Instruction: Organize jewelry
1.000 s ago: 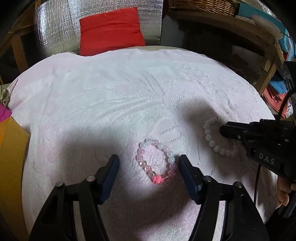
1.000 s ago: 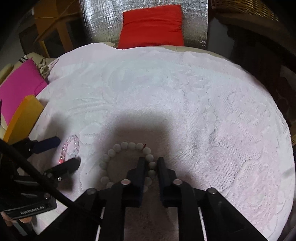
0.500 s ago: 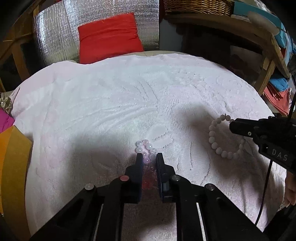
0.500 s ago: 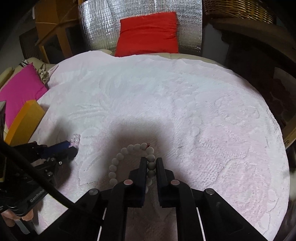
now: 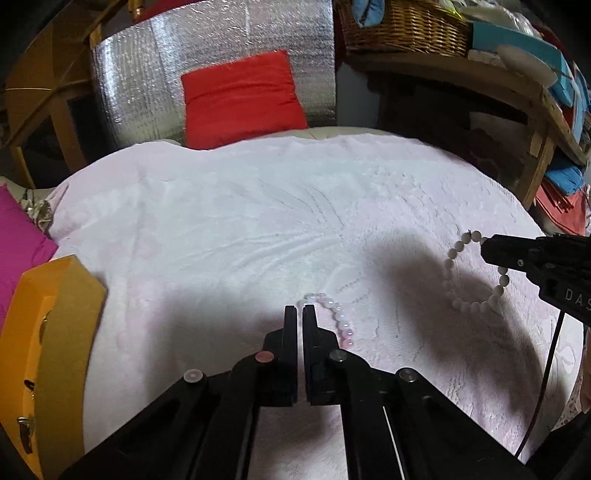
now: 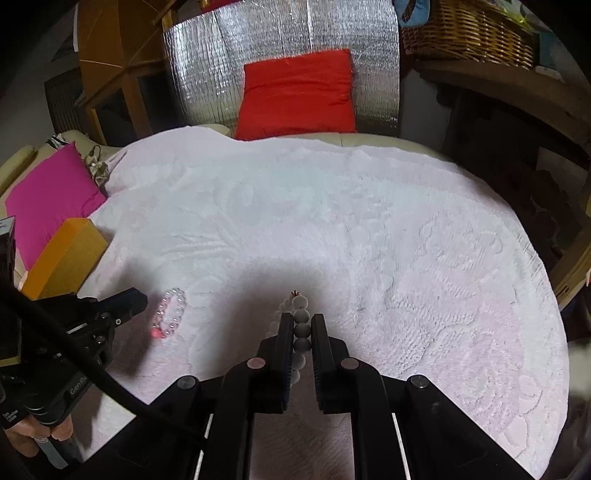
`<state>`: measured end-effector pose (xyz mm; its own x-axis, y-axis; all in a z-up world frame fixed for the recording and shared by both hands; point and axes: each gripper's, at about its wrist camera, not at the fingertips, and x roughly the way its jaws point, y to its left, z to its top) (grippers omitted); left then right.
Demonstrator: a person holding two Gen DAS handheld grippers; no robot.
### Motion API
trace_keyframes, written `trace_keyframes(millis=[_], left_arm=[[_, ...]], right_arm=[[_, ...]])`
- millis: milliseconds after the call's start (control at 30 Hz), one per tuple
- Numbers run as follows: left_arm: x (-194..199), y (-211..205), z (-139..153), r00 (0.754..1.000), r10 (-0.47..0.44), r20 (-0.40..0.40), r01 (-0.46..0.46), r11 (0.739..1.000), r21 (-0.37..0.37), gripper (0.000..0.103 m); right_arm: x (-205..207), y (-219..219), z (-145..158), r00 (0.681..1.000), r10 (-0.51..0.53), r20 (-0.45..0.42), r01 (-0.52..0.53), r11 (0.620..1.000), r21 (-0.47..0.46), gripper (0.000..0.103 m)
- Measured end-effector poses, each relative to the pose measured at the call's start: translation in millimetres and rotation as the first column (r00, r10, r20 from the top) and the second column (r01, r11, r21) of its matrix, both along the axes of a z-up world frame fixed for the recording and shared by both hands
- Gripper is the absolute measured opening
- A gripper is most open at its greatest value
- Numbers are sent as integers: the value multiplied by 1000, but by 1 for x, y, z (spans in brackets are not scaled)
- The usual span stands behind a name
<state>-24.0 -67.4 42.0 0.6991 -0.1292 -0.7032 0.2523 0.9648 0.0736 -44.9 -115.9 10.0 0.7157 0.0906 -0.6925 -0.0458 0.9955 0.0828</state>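
Note:
A pink and clear bead bracelet [image 5: 338, 317] hangs from my left gripper [image 5: 300, 314], which is shut on it just above the white towel [image 5: 240, 229]. The bracelet also shows in the right wrist view [image 6: 170, 314], beside the left gripper [image 6: 136, 299]. A white bead bracelet [image 6: 301, 332] is pinched between the fingers of my right gripper [image 6: 301, 323] and lifted off the towel. In the left wrist view it hangs as a loop [image 5: 469, 273] from the right gripper [image 5: 487, 247].
An orange box [image 5: 48, 332] stands at the towel's left edge, beside a magenta cushion [image 6: 51, 195]. A red cushion [image 6: 295, 92] leans on silver foil at the back. A wicker basket [image 5: 399, 26] sits on a wooden shelf at the right.
My left gripper closed on the pink bracelet and lifted it. My right gripper, shut on the white bracelet, raised it off the towel so it now hangs.

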Motion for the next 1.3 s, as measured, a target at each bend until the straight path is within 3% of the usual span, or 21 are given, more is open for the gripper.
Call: trace_keyframes(millis=[300, 733, 900, 967, 1000, 1033, 1100, 1200, 1300], left_arm=[[-28, 39, 30, 993, 82, 89, -80, 996, -31, 3], [-82, 134, 66, 945, 262, 195, -254, 965, -65, 3], [-77, 125, 52, 976, 182, 122, -169, 979, -112, 3], [-67, 103, 42, 991, 115, 73, -105, 987, -124, 10], [-63, 92, 38, 994, 90, 60, -82, 989, -123, 22], [-59, 78, 35, 997, 62, 51, -56, 992, -117, 43], [-44, 45, 26, 999, 6, 35, -2, 994, -106, 62], [-20, 9, 12, 1000, -28, 4, 28, 996, -86, 63], [6, -12, -14, 995, -17, -96, 13, 999, -35, 65]], right_arm=[[-15, 24, 16, 999, 16, 44, -16, 1000, 1, 10], [-30, 93, 45, 992, 103, 69, -101, 995, -25, 10], [-39, 102, 67, 989, 100, 106, -96, 995, -37, 10], [-42, 92, 70, 991, 83, 108, -78, 996, -50, 10], [-43, 85, 69, 992, 68, 106, -63, 997, -50, 10], [-43, 79, 68, 993, 55, 104, -50, 998, -47, 10], [-43, 58, 62, 995, 20, 93, -18, 999, -30, 10], [-42, 30, 49, 997, -23, 69, 22, 1000, 17, 10], [-40, 10, 38, 997, -50, 64, 47, 997, 53, 10]])
